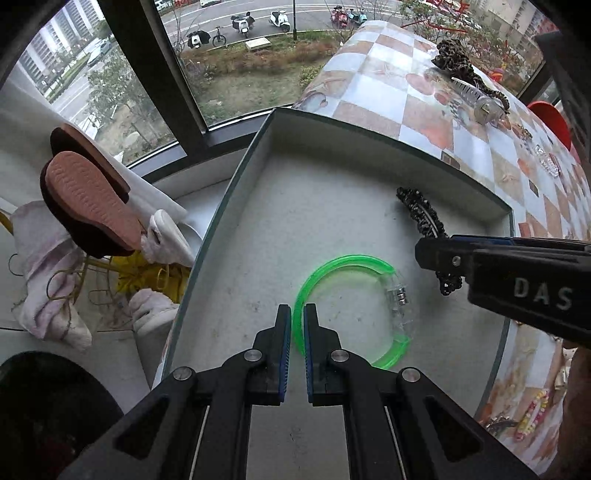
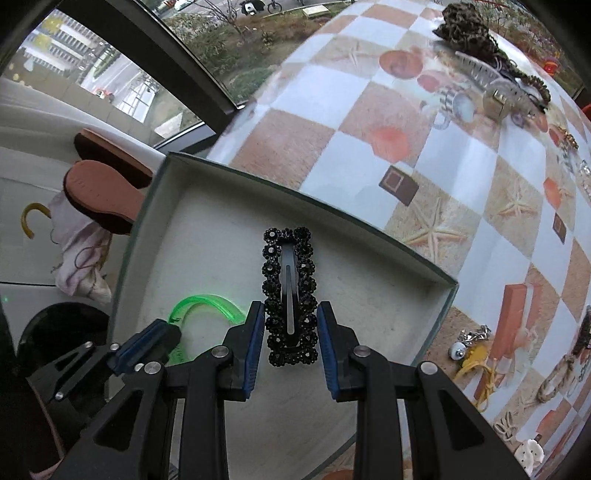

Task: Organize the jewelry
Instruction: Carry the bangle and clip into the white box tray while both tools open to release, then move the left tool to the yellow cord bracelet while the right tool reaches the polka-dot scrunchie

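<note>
A shallow grey box (image 1: 258, 147) sits at the table's corner; it also shows in the right wrist view (image 2: 155, 192). A green translucent bracelet (image 1: 347, 263) lies in it, its band between the fingers of my left gripper (image 1: 297, 317), which is shut on it. A black beaded hair clip (image 2: 290, 295) lies flat on the box floor between the fingers of my right gripper (image 2: 291, 325); a gap shows on each side, so it is open. In the left wrist view the clip (image 1: 421, 212) is partly hidden by my right gripper (image 1: 436, 254).
More jewelry lies on the checkered tablecloth (image 2: 332, 110): a dark beaded pile (image 2: 465, 26), a clear claw clip (image 2: 491, 81), small pieces at right (image 2: 476, 343). Beyond the table's left edge are slippers (image 1: 88, 199) and cloths (image 1: 48, 280) by a window.
</note>
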The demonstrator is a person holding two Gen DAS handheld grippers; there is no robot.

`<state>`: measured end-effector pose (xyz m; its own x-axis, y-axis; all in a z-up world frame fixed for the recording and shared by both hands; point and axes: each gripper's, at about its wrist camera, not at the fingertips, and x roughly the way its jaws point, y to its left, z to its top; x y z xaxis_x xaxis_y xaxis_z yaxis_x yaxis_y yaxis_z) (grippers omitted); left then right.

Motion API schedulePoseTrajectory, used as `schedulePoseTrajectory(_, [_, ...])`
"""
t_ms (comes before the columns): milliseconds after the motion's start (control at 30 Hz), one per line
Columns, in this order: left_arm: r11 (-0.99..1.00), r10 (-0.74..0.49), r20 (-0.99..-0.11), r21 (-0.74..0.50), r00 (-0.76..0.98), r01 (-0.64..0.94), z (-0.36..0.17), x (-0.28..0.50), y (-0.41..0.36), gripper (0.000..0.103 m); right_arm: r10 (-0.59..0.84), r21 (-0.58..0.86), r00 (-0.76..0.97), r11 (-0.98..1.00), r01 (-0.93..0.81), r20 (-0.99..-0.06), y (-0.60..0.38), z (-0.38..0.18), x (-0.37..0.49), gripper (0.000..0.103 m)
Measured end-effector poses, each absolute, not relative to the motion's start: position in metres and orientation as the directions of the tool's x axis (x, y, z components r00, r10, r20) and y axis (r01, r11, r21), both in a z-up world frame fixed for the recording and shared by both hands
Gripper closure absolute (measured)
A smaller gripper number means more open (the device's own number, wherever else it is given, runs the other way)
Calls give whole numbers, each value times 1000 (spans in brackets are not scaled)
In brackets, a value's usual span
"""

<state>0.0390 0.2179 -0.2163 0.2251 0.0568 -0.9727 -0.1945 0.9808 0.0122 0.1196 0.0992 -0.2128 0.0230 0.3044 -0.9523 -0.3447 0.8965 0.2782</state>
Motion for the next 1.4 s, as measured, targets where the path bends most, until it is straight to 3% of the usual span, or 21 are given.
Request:
schedulePoseTrajectory(233, [980, 76, -977, 36, 199, -198, -220, 41, 216, 92, 302, 280, 10, 895, -348, -953, 103, -220, 121, 70])
schedulePoseTrajectory(400, [979, 85, -977, 46, 195, -197, -218, 42, 213, 92, 325, 307, 1, 894, -328, -946, 99, -215, 123, 53])
schedulePoseTrajectory(800, [983, 46, -977, 7, 208, -184, -196, 30, 208, 92, 400, 367, 99, 897, -247, -911, 41, -156, 105, 38])
schedulePoseTrajectory(1333, [992, 36, -981, 12, 189, -125, -177, 17, 174, 92, 354, 366, 184, 930, 37, -917, -100, -136, 45, 38])
schedulePoseTrajectory(1367, [993, 36, -980, 12, 194, -121, -175, 18, 172, 91, 349, 365, 189, 930, 54, -918, -108, -135, 42, 38])
schedulePoseTrajectory(1400, [993, 36, -979, 13, 199, -115, -172, 18, 169, 79, 344, 363, 193, 929, 71, -919, -116, -135, 37, 37])
